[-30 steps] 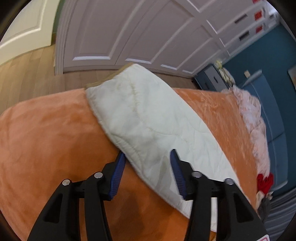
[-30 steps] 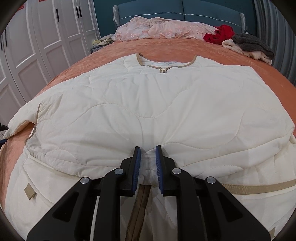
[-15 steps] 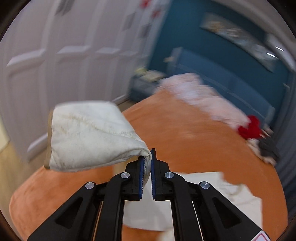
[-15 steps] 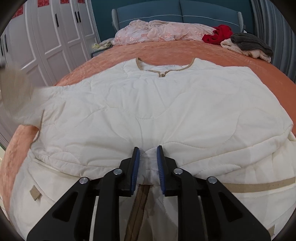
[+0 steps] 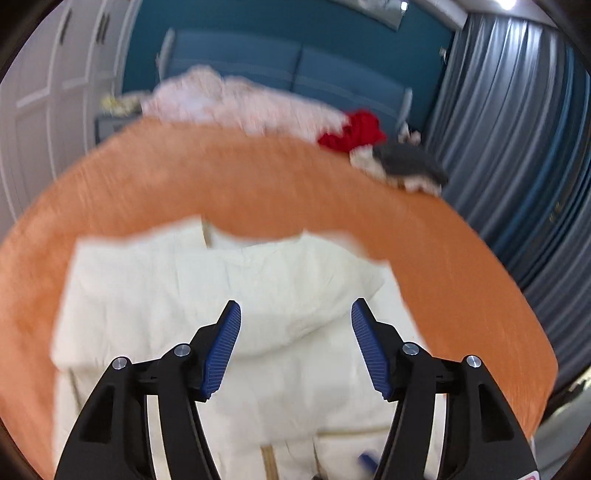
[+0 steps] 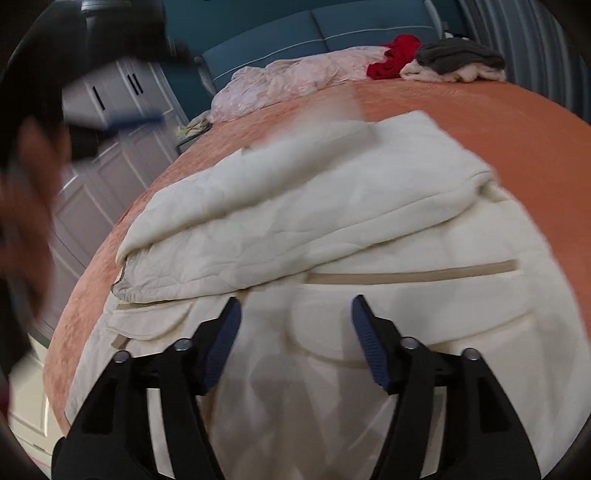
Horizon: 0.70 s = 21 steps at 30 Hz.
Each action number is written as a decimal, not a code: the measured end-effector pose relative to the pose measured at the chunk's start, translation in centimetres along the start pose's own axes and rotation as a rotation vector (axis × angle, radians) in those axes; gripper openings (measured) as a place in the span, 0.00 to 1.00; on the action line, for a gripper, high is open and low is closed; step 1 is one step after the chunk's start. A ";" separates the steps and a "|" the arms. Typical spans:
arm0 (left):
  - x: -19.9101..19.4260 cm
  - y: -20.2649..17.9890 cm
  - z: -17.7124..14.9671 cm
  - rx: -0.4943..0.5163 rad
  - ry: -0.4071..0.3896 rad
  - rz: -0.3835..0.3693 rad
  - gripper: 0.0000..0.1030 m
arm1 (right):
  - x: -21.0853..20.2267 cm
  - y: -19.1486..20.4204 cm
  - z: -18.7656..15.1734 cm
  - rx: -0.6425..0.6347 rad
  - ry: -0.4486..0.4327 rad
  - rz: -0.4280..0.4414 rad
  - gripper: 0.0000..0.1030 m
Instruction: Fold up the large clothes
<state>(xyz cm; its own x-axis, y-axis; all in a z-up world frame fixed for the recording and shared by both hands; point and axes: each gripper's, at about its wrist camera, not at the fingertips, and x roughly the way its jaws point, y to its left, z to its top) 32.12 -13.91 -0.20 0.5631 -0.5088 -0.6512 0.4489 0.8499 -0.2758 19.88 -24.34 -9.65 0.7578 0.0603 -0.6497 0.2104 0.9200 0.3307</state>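
Your left gripper [image 5: 295,347] has just been opening: its blue pads stand well apart with nothing pinched between them, only the cream quilted jacket [image 5: 229,302] lying below. The sleeve [image 6: 280,221] it carried now lies folded across the jacket's chest, which looks like the reason for letting go here: the fold has been laid and needs no more holding. Your right gripper [image 6: 293,343] has likewise just been opening, its pads apart above the jacket's lower front, near the tan pocket trim [image 6: 410,277]; nothing is clamped there either, so the hem it was steadying seems free to settle.

The jacket lies spread on the orange bedspread [image 5: 258,177], collar toward the headboard [image 6: 295,33]. Beyond it lie a pink garment [image 6: 295,77], a red one [image 6: 399,55] and a grey one [image 6: 461,55], well apart from your work. Both views are blurred, so fine creases cannot be judged. The other sleeve likely comes next.
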 end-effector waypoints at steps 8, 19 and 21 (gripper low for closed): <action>-0.6 12.0 -3.7 -0.374 0.057 0.007 0.59 | -0.3 -3.6 5.2 0.066 -0.065 -0.017 0.72; 0.4 25.7 -4.2 -0.793 0.064 0.030 0.59 | 10.3 -7.4 13.2 0.328 0.033 0.009 0.72; 0.6 25.6 -4.3 -0.813 0.061 0.025 0.56 | 11.7 -7.5 13.7 0.346 0.032 0.013 0.72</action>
<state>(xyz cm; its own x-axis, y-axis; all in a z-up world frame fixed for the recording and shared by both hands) 40.96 8.09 -10.69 0.5172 -0.4998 -0.6948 -0.2206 0.7065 -0.6725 35.63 -35.86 -10.30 0.7434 0.0884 -0.6629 0.4018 0.7333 0.5485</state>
